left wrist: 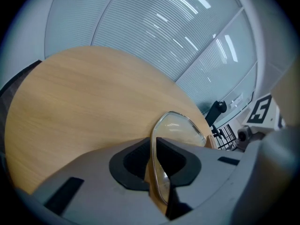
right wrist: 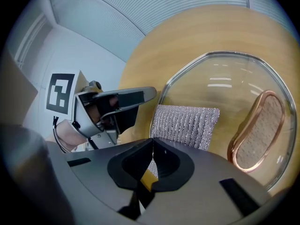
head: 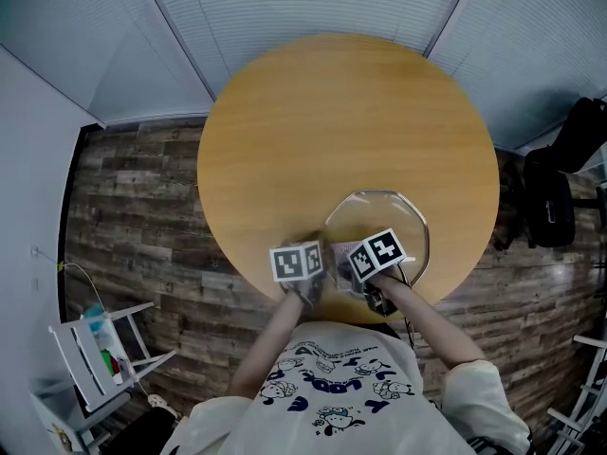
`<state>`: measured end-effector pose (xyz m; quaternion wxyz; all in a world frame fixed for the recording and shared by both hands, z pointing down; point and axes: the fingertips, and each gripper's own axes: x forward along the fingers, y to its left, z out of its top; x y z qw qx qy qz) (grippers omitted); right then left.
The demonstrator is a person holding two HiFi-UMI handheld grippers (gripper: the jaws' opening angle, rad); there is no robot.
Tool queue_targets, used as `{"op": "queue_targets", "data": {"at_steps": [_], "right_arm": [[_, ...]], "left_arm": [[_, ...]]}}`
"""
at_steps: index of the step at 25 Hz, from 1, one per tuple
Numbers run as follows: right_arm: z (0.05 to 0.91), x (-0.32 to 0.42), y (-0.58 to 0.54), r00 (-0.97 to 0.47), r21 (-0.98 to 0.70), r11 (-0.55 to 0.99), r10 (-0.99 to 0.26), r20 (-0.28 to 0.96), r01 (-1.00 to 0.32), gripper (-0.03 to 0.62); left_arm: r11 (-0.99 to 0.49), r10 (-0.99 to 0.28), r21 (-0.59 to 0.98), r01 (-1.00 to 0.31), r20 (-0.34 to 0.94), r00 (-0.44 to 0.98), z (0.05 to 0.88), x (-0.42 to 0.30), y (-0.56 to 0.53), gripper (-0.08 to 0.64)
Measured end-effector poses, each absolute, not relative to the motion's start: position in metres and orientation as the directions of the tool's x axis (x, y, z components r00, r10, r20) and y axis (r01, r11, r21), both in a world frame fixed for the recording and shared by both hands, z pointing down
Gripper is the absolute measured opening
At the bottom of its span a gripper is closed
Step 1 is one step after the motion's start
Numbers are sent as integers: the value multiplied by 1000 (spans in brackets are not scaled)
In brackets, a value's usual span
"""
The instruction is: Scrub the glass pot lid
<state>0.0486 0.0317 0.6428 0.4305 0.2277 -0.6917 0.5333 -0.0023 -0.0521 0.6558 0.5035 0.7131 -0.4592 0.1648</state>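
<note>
One round wooden table (head: 341, 131) takes up most of what lies below you, with plank flooring (head: 133, 207) around it. On its near right part, close to the edge by your body, is the glass pot lid (head: 379, 218), a clear dome with a metal rim. Whether its far edge rests on the tabletop or is lifted off it, no view settles.

Your left gripper (left wrist: 153, 158) has its jaws closed down on the rim of the lid (left wrist: 180, 125). The metal edge runs straight through the narrow slot between the two dark pads, and the glass stands on edge in that gripper's own view. From the right gripper's camera you can see the left gripper (right wrist: 110, 108) at the lid's left edge, its marker cube (right wrist: 61, 95) facing the lens.

Your right gripper (right wrist: 151, 161) is also clamped tight, on a scrubbing pad (right wrist: 187, 123). The pad's silver mesh face spreads out past the jaw tips and lies against the glass just inside the rim, and a yellow part of it shows between the pads.

Smallest is the lid's handle (right wrist: 258, 130), an oval with a copper-coloured edge and a cork-like face, well to the right of the pad.
</note>
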Motion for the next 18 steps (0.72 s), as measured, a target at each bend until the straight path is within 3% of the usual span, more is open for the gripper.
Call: {"op": "queue_targets", "data": {"at_steps": [18], "right_arm": [[613, 27, -7, -623, -602, 314, 41, 781, -734, 28]], "left_arm": [[34, -640, 579, -814, 639, 428, 614, -78, -51, 48]]}}
